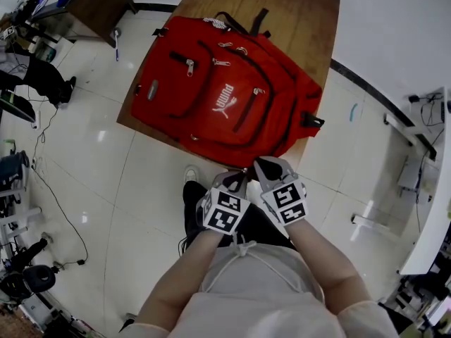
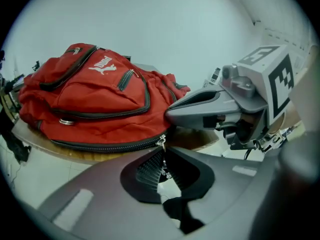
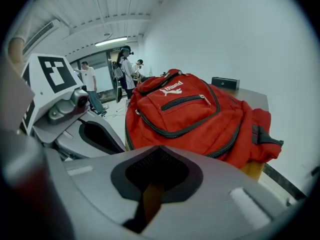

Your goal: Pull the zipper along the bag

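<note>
Red backpack (image 1: 184,94) with white "PUMA" logo (image 1: 224,100)

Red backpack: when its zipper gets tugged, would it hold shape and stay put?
Probably floppy: the red backpack lies slumped and creased, so fabric may bunch. It likely slides too, looking lightly filled and lying at the wooden table edge.

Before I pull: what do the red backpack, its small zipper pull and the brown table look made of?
The red backpack looks like woven synthetic fabric: matte, softly creased. Its small zipper pull looks like silvery metal, by its glint. The brown table is wood or wood-look laminate; grain streaks show.
</note>
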Demonstrator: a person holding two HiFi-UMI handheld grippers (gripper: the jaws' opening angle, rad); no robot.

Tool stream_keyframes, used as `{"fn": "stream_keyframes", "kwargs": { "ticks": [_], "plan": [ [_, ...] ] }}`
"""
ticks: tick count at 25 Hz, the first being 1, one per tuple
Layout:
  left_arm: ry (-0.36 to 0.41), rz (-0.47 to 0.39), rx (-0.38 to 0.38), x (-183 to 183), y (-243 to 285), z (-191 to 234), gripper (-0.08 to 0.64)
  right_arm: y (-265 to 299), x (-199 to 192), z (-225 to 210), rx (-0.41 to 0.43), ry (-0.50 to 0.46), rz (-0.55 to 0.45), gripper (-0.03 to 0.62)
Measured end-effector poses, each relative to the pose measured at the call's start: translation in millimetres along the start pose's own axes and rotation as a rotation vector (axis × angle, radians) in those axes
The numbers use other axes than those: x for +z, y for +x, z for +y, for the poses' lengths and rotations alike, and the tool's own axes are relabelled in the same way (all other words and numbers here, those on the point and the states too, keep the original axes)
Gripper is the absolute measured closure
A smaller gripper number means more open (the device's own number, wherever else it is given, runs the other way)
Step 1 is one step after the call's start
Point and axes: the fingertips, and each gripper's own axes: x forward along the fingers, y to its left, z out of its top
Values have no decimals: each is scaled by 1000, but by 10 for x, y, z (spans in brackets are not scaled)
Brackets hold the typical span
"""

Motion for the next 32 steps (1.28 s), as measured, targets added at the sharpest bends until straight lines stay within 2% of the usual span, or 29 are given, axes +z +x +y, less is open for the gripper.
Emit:
{"fn": "stream_keyframes", "kwargs": {
  "ticks": [4, 7, 13, 18, 24, 32],
  "plan": [
    [-28, 7, -45, -6, 9, 31, 548, 5, -14, -15, -1, -3, 3, 586],
    [-49, 36, -72, -14, -35, 65, 551, 28, -51, -15, -6, -27, 41, 586],
    [1, 62, -92, -49, -119, 120, 552, 72, -106, -54, -14, -46, 111, 587],
    [42, 81, -66, -110, -153, 255, 552, 61, -119, -157, -38, -58, 124, 588],
    [-42, 63, -60, -130, -279, 486, 552, 64, -125, -196, -47, -25, 137, 588],
    [-59, 52, -21, -166, -385, 688, 552, 93, -149, -188, -29, -51, 205, 588]
  ]
}}
